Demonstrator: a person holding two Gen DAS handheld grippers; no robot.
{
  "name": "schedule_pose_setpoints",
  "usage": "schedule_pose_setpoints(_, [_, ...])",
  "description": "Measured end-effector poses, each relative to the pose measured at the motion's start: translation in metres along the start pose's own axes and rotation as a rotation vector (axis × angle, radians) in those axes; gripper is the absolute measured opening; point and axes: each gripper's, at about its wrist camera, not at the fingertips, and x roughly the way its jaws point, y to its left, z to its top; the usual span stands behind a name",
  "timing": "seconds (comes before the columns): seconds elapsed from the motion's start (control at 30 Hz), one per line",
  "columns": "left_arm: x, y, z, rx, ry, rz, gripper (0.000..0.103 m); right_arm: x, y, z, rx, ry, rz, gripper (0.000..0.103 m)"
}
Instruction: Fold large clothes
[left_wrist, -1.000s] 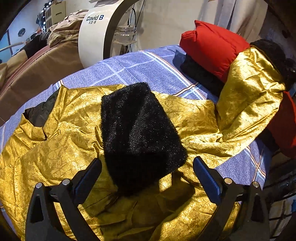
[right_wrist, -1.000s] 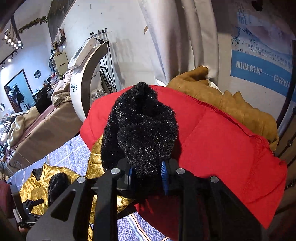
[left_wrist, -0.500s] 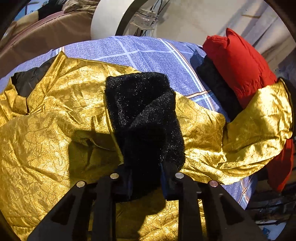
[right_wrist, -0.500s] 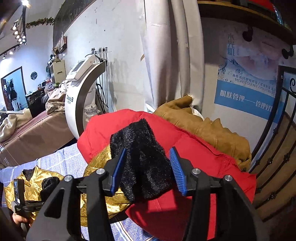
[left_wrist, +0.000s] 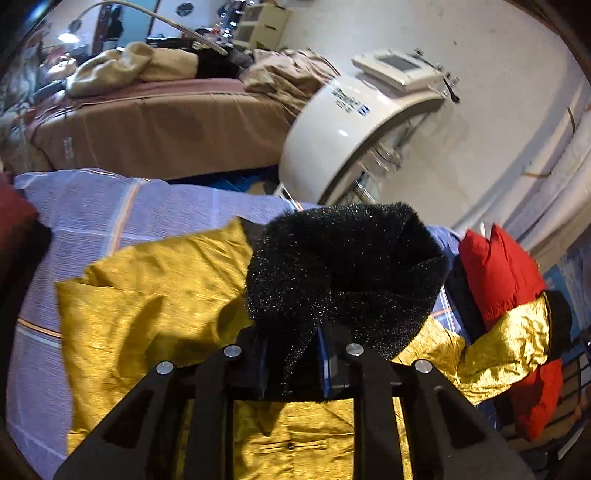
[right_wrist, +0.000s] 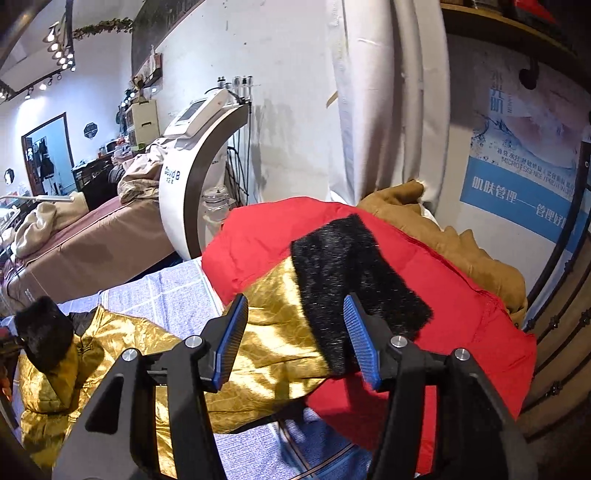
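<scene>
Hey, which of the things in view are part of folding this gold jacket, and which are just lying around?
Part of the job:
- gold jacket
- its black fur cuffs: one clamped in the left gripper, the other lying on the red coat
- right gripper, jaws open
- blue checked bedsheet

Lying about:
- red coat
- brown coat
- white machine
- brown bed

Left tool: pad faces buried under the black fur cuff. Gold jacket cut off by the bottom edge. Red jacket covers most of the tan coat. Poster runs off the right edge, small print unreadable.
</scene>
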Motion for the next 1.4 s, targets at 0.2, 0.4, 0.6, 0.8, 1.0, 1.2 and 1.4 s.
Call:
schedule_pose_setpoints(0.2, [-0.104, 0.118, 0.019, -0.161, -0.203, 0.182, 0.02, 0.001, 0.057, 0.002, -0.055, 0.01, 0.094, 0.054])
schedule_pose_setpoints(0.4, [-0.19, 0.23, 0.008, -0.276, -0.351, 0.368, 0.02, 0.004, 0.121, -0.001, -0.118, 0.037, 0.186, 0.054])
schedule_pose_setpoints(0.6, [-0.242, 0.337, -0.02, -0.443, -0.423, 0.559, 0.02, 0.001, 0.181, -0.016, -0.173, 0.075, 0.279, 0.054])
schedule_pose_setpoints(0.8, [-0.267, 0.406, -0.044, -0.597, -0.364, 0.603, 0.02, 0.001, 0.223, -0.038, -0.226, 0.147, 0.336, 0.054])
schedule_pose_setpoints(1.0, [-0.284, 0.421, -0.093, -0.808, -0.407, 0.636, 0.034, 0.001, 0.23, -0.058, -0.224, 0.182, 0.351, 0.054])
schedule_pose_setpoints(1.2, [-0.332, 0.426, -0.097, -0.847, -0.436, 0.725, 0.069, 0.01, 0.21, -0.064, -0.186, 0.234, 0.334, 0.071])
schedule_pose_setpoints(1.4, [-0.385, 0.374, -0.078, -0.749, -0.421, 0.836, 0.097, 0.005, 0.153, -0.065, -0.096, 0.2, 0.305, 0.073])
